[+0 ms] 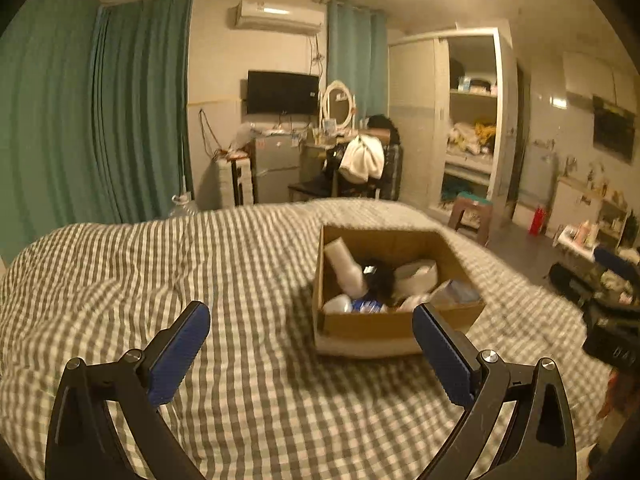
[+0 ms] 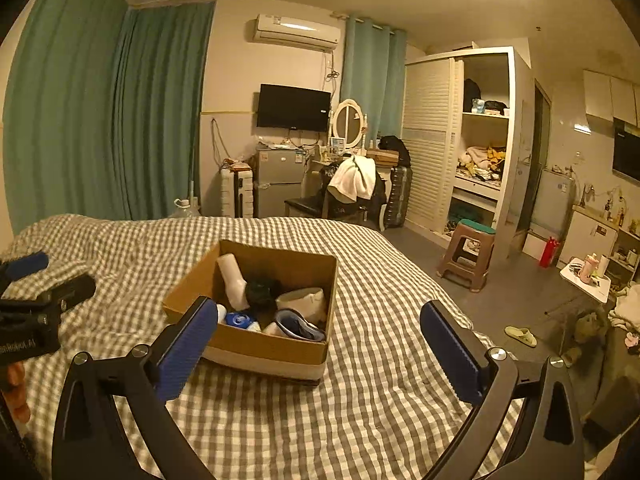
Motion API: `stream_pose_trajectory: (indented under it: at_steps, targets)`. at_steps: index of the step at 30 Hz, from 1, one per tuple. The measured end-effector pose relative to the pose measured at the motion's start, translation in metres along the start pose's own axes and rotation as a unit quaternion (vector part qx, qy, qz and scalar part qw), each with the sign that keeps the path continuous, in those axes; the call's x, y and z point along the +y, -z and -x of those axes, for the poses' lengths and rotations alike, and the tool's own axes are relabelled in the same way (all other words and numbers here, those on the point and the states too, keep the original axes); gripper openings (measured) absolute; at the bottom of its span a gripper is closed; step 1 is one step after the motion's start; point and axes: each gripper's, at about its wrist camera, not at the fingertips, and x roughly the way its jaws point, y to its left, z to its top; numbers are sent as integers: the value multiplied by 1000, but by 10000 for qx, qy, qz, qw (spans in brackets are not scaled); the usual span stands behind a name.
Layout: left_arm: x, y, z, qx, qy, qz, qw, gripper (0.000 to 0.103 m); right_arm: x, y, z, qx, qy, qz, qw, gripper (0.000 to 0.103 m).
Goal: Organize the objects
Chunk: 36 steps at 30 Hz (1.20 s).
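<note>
An open cardboard box (image 1: 376, 326) (image 2: 276, 350) sits on the checked bed cover. Inside lie a white bottle (image 1: 346, 270) (image 2: 234, 280), a black object (image 1: 380, 278) (image 2: 260, 290), a white pouch (image 1: 416, 276) (image 2: 304, 298), a blue-and-white item (image 2: 238, 319) and other small things. My left gripper (image 1: 312, 314) is open and empty, above the bed just short of the box. My right gripper (image 2: 320, 312) is open and empty, near the box's front. The left gripper also shows at the left edge of the right wrist view (image 2: 36, 304).
The bed (image 1: 240, 360) (image 2: 380, 400) fills the foreground. Beyond it stand a chair with clothes (image 2: 352, 188), a small fridge (image 2: 278, 182) and an open wardrobe (image 2: 480, 152). A brown stool (image 2: 466, 256) and a slipper (image 2: 520, 336) are on the floor at right.
</note>
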Motion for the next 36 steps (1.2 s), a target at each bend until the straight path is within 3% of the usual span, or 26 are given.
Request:
stream_pose_trajectory:
  at_steps: [3,9,15,36]
  targets:
    - [4,11,-14,130,-79,-4,9999,103,3,12,-16,84,39,95,9999,102]
    - [10,17,-11,-67,-205,56,9998,103,10,26,-32,150,-58,103,9998,102]
    - [7,15,2,-233,-193,-35,9995,103,15,30,-30,115,-85,108,9998,102]
    - [2,14,-6,-81,-236,-161,9996,103,17,32,-35,223,-47,87,9997,102]
